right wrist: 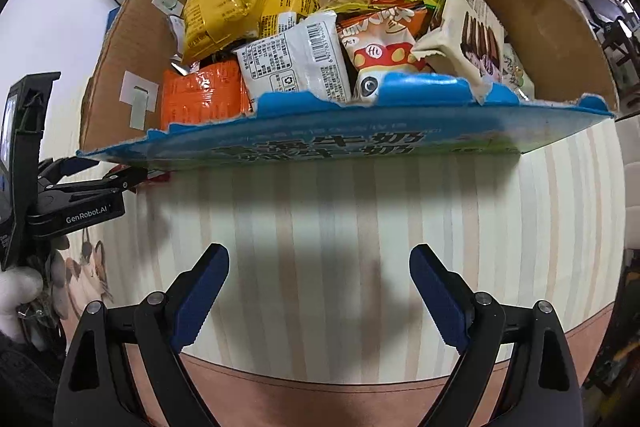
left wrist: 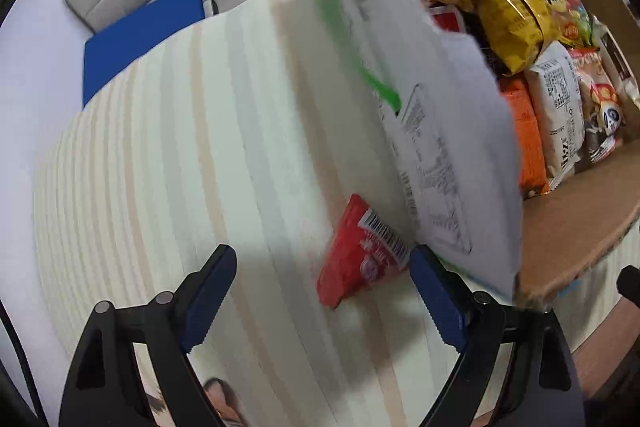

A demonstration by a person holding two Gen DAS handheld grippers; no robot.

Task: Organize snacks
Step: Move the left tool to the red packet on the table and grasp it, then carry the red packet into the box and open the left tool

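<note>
A red packet (left wrist: 362, 251) is seen on the striped tabletop (left wrist: 200, 155), just beside the box (left wrist: 452, 147) wall. The left gripper (left wrist: 322, 297) is held with jaws open around it; the right gripper (right wrist: 320, 293) is open and empty. The packet, seemingly soft, should be pinched squarely mid-body, clear of the wall.

"GenRobot.AI" stands in white on the black body of the left gripper (right wrist: 90, 183). The torn blue cardboard box front (right wrist: 320, 143) carries large dark Chinese characters ending 牛奶; the other packet print is too small to read.
</note>
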